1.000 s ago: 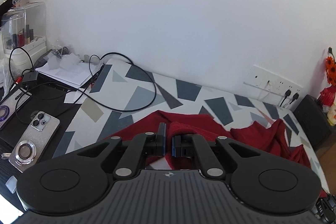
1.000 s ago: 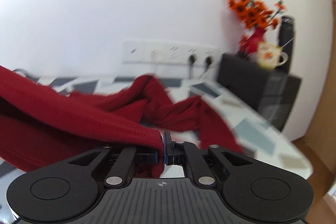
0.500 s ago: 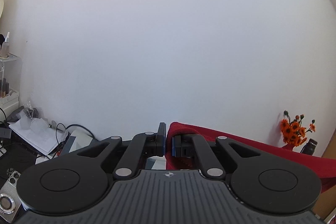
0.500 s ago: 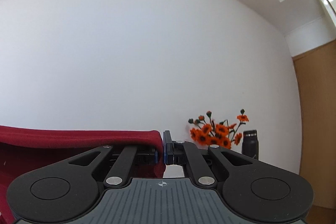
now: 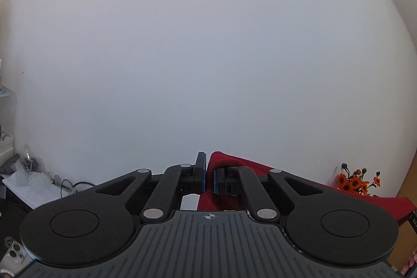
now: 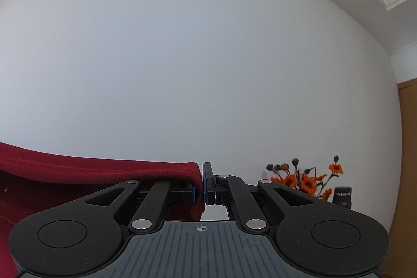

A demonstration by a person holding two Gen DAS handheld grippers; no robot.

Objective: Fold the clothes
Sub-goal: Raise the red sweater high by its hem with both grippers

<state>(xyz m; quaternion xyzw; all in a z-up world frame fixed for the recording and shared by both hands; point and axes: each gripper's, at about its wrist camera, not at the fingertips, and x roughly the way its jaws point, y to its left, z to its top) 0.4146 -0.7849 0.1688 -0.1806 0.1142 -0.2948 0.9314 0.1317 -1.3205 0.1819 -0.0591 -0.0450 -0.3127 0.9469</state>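
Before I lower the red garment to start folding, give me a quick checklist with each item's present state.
1. Left gripper clamped on the dark red knit garment: ok.
2. Right gripper clamped on the same garment's edge: ok.
3. Top edge stretched between the two grippers without bunching: ok, it runs fairly straight.
4. Garment hanging free of the surface below: cannot tell, the lower part is out of view.
5. Landing surface clear: cannot tell, neither camera shows it.
6. Orange flowers clear of the cloth: ok, off to the right.
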